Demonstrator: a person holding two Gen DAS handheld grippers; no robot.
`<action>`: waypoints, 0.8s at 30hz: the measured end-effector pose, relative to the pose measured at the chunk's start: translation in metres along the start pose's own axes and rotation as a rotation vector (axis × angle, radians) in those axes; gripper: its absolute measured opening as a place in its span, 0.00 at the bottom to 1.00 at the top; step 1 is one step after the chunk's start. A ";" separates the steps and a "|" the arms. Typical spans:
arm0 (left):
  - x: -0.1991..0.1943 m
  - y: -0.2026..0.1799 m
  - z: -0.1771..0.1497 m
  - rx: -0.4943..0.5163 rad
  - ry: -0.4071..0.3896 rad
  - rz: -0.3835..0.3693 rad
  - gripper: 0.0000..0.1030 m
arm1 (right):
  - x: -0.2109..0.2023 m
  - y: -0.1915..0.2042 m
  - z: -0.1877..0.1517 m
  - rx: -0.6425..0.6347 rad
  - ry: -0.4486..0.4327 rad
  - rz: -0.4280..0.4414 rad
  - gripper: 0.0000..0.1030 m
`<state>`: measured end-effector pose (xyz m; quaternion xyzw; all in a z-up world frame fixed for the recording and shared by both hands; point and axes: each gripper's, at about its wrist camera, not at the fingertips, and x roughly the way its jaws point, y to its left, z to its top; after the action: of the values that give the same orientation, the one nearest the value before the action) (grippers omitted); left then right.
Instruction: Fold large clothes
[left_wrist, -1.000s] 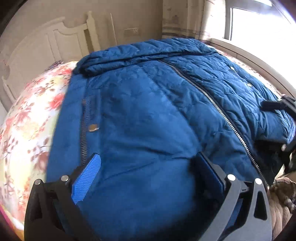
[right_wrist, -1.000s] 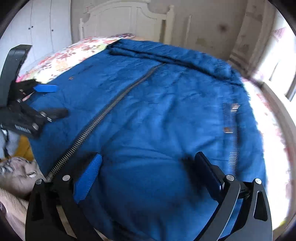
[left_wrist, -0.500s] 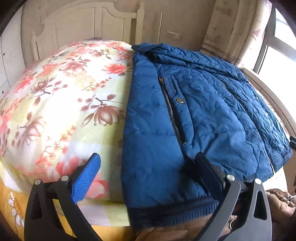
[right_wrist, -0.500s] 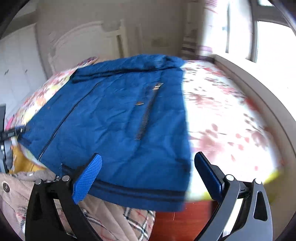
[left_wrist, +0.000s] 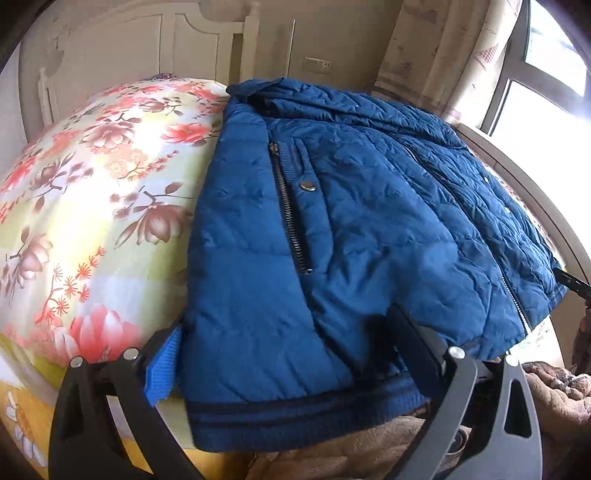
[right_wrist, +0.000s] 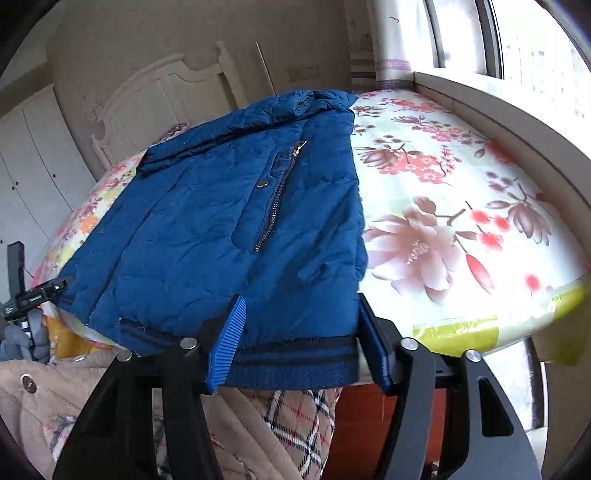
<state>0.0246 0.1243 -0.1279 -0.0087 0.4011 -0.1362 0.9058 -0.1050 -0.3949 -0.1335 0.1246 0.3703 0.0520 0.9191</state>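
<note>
Left wrist view. Blue quilted jacket (left_wrist: 332, 229): laid front-up on the bed, collar toward the headboard (left_wrist: 147, 48), ribbed hem with 2 dark stripes hanging just over the near edge of the mattress. Pocket zipper (left_wrist: 291, 210) and 1 snap button (left_wrist: 306, 185) visible on the near panel; main zipper runs down the right side of the picture. Floral bedsheet (left_wrist: 92, 192): bare to the left of the jacket. Left gripper (left_wrist: 284, 347): jaws spread wide and released, straddling the jacket's hem corner; the blue pad (left_wrist: 162, 369) sits at the jacket's left edge, the dark finger (left_wrist: 413, 343) lies over the fabric, with no pinch seen. Brown fleece garment (left_wrist: 554, 391): low right corner. Window and curtain (left_wrist: 443, 55): upper right.

Right wrist view. Same jacket (right_wrist: 229, 229), its right edge bordering bare floral sheet (right_wrist: 461, 221). Right gripper (right_wrist: 299, 332): jaws have just been closing and now stand about half apart, with the striped hem between them; the blue ribbed pad (right_wrist: 225, 343) lies against the hem on 1 side, the other finger (right_wrist: 373, 347) at the jacket's corner; a firm grip is not shown. Plaid-lined beige garment (right_wrist: 288, 417): below the hem. Left gripper also seen at the far left edge (right_wrist: 33, 295), beside the jacket's opposite corner.
</note>
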 end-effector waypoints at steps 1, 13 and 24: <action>0.000 0.002 0.000 -0.002 0.004 0.002 0.96 | 0.001 -0.001 0.000 -0.006 0.007 0.007 0.55; 0.007 -0.003 0.018 0.025 0.005 -0.014 0.34 | 0.021 0.020 0.008 -0.124 -0.030 -0.062 0.34; -0.148 -0.017 0.016 0.083 -0.327 -0.095 0.15 | -0.115 0.031 0.012 -0.085 -0.319 0.173 0.14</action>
<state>-0.0624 0.1445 -0.0074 -0.0123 0.2418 -0.1922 0.9510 -0.1793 -0.3888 -0.0400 0.1235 0.2050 0.1263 0.9627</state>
